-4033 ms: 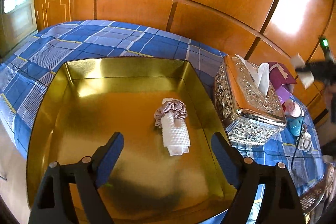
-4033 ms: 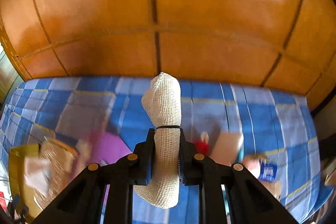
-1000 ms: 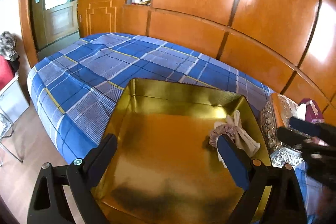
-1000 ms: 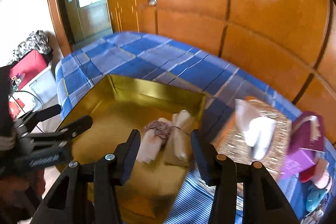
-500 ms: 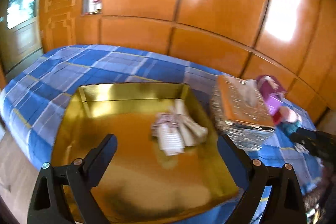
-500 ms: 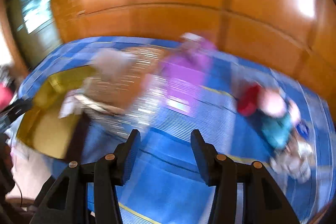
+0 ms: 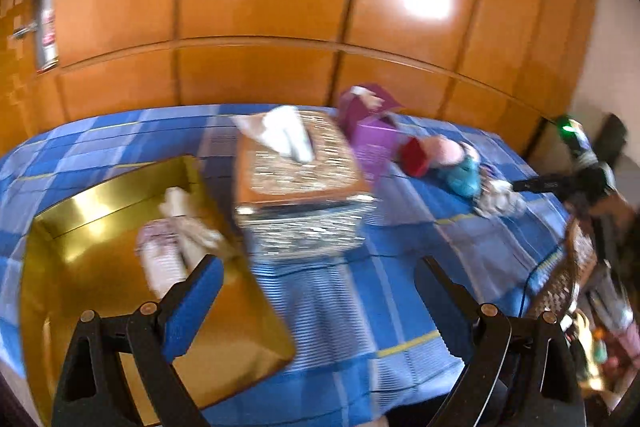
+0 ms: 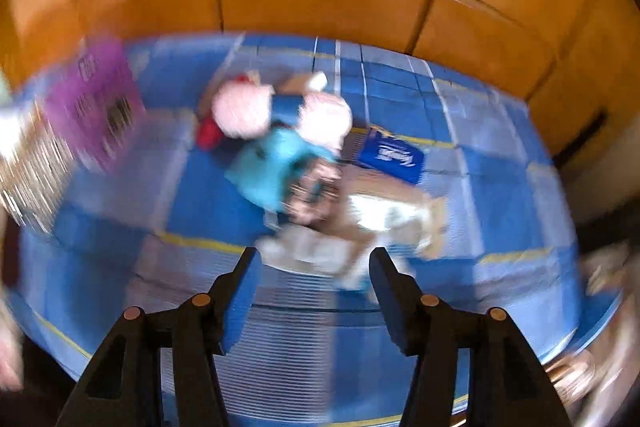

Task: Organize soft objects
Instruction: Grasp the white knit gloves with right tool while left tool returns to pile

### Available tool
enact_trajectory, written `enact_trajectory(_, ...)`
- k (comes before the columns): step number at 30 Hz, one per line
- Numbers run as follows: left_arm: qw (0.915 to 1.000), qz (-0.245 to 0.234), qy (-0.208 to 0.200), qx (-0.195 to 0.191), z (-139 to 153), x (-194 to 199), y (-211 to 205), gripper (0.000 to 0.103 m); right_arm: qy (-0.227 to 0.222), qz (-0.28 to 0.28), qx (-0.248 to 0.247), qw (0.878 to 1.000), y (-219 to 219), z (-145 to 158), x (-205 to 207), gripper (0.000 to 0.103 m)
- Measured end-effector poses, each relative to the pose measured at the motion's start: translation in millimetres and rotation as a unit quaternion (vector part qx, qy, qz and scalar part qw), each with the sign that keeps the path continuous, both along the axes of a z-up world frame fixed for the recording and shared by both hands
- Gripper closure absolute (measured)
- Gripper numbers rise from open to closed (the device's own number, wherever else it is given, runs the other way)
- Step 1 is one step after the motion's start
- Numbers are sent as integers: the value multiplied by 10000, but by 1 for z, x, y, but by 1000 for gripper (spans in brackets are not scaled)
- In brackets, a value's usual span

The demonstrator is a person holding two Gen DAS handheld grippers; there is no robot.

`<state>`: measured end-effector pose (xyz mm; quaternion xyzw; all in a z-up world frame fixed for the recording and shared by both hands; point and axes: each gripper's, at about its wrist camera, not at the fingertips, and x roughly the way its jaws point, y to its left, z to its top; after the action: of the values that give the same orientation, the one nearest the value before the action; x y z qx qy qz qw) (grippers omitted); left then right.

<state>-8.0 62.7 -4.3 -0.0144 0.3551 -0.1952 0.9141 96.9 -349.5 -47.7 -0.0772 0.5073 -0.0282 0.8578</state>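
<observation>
A gold tray (image 7: 92, 187) sits on the blue checked bed at the left of the left wrist view. In it lie two rolled white cloths (image 7: 176, 227) and a mauve scrunchie, blurred. My left gripper (image 7: 316, 301) is open and empty, above the tray's right edge. My right gripper (image 8: 314, 285) is open and empty, just short of a heap of soft things: pink puffs (image 8: 244, 113), a teal cloth (image 8: 276, 163) and white cloths (image 8: 320, 251). The same heap shows in the left wrist view (image 7: 460, 167), with the right gripper's black body (image 7: 560, 183) reaching it.
An ornate silver tissue box (image 7: 298, 179) stands right of the tray. A purple box (image 7: 370, 137) stands behind it and also shows in the right wrist view (image 8: 94, 107). A blue packet (image 8: 392, 155) lies past the heap. Wooden panels back the bed.
The right gripper let go of its netted white roll in the tray, then swung right to the heap. The left gripper's view swung right, from the tray toward the tissue box.
</observation>
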Motion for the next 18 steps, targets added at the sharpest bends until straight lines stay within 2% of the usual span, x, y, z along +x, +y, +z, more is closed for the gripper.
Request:
enact_trajectory(4,9992,-397,-8,89,0,-3,-26,6,718,478,-586,9945,-11,-25,16,46)
enact_trajectory(9,9966,-802,50,193,1,-3,-56,6,1289,559,-993,9851,-19,-57,36,46)
enact_trajectory(10,9961,-858,64,203,1,-2,-59,6,1441,531,-1008,9830,-22,-64,39,47)
enact_trajectory(11,9954,-934,88,216,1,-2,-65,6,1499,533,-942,9828,-24,-65,40,53)
enact_trajectory(14,9936,-1098,124,232,2,-1,-77,7,1303,665,-717,9866,-27,-57,34,63)
enact_trajectory(16,9923,-1209,118,250,4,1,-84,7,1248,814,-390,9881,-33,-50,23,66)
enact_trajectory(18,9907,-1331,88,278,7,4,-93,9,1215,878,-295,9883,-40,-44,12,66)
